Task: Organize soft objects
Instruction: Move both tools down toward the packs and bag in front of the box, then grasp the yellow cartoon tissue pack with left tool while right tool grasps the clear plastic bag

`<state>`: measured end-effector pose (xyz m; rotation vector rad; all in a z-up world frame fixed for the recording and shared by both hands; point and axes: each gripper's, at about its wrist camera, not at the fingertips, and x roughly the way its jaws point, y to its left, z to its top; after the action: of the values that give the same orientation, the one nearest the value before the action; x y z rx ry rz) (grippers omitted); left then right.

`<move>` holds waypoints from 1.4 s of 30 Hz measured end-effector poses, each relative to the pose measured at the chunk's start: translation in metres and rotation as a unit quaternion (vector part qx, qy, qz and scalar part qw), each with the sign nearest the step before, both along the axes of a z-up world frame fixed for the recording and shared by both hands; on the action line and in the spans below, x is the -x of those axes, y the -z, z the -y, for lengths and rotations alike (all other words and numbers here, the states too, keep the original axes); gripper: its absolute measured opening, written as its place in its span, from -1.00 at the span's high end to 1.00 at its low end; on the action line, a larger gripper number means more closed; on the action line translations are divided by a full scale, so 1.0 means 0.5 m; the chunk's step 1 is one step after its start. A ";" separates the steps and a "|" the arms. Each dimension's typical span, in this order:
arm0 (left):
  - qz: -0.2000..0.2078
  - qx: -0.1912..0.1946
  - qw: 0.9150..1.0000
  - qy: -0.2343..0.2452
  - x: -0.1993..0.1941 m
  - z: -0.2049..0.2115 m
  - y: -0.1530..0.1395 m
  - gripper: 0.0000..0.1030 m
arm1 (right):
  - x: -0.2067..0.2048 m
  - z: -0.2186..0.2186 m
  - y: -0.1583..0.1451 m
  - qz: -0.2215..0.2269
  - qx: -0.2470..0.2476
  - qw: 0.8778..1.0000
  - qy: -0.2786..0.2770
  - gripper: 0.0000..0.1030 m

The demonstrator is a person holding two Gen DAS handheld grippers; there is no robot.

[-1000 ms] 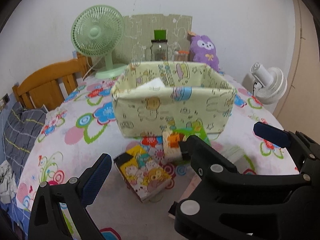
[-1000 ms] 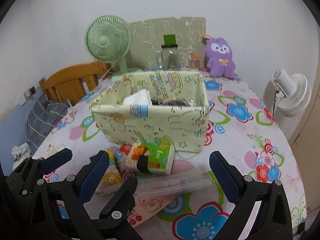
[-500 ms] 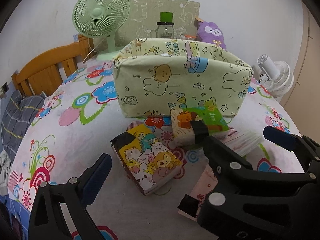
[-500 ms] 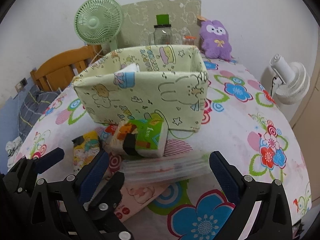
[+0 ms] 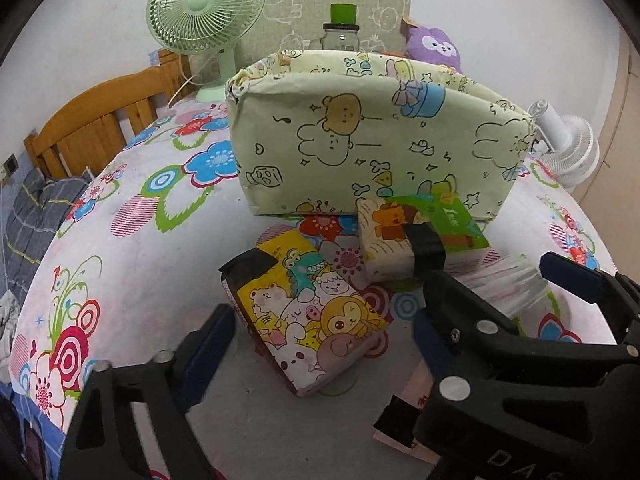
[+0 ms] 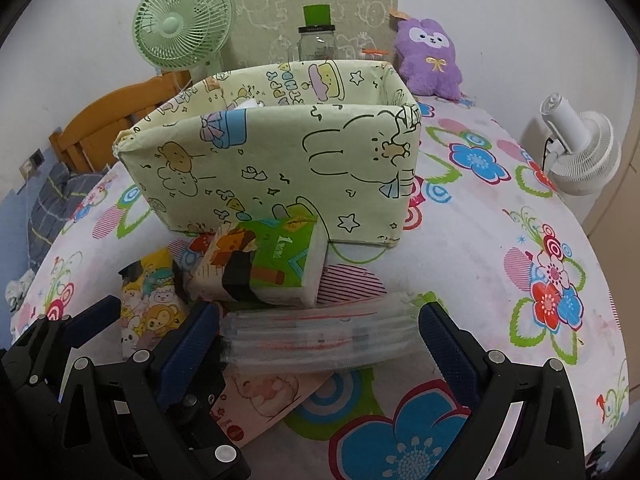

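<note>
Left tool [image 5: 320, 332] closing around cartoon tissue pack [image 5: 310, 316], contact unclear; right tool [image 6: 320, 336] wide, straddling clear pouch [image 6: 320, 340].

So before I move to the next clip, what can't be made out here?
- Contents of the fabric box: in both views its front wall hides all but a white scrap at the rim.
- Pink packet: mostly covered by the clear packet and the left gripper.
- Right gripper pads on the clear packet: contact unclear, wrapper blurred at the fingers.
- Green tissue pack print: too small.
</note>
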<state>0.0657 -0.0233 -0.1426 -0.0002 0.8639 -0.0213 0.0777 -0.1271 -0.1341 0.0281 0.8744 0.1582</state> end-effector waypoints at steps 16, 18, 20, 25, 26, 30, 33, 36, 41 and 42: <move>-0.001 -0.002 1.000 -0.003 0.007 0.000 0.000 -0.23 | 0.005 -0.001 0.000 -0.002 -0.005 1.000 -0.009 -0.58; 0.001 -0.003 1.000 -0.003 0.009 0.001 -0.002 -0.23 | 0.007 -0.005 -0.004 0.000 -0.004 1.000 -0.013 -0.49; 0.003 -0.003 1.000 -0.003 0.012 0.002 -0.004 -0.22 | 0.009 -0.008 -0.007 0.003 -0.005 1.000 -0.018 -0.38; 0.009 -0.003 1.000 -0.002 0.018 0.001 -0.012 -0.21 | 0.017 -0.013 -0.018 0.012 -0.010 1.000 -0.027 -0.12; 0.010 -0.003 1.000 -0.003 0.019 0.001 -0.014 -0.21 | 0.018 -0.014 -0.019 0.013 -0.010 0.999 -0.028 -0.05; 0.014 -0.002 1.000 -0.004 0.020 0.000 -0.022 -0.21 | 0.021 -0.017 -0.029 0.018 -0.013 0.999 -0.034 0.12; 0.019 -0.001 1.000 -0.003 0.023 0.002 -0.031 -0.20 | 0.024 -0.019 -0.038 0.024 -0.013 0.999 -0.037 0.27; 0.023 0.000 1.000 -0.001 0.024 0.004 -0.040 -0.20 | 0.025 -0.022 -0.047 0.025 -0.018 0.999 -0.042 0.72; 0.027 -0.002 1.000 0.005 0.025 0.011 -0.050 -0.19 | 0.017 -0.013 -0.047 0.009 -0.031 0.999 -0.032 0.95; 0.029 -0.001 1.000 0.007 0.026 0.012 -0.053 -0.19 | 0.018 -0.012 -0.048 0.011 -0.030 0.999 -0.031 0.95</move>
<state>0.0528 -0.0293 -0.1162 0.0082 0.8058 -0.0339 0.0685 -0.1213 -0.1100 0.0560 0.8496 0.2429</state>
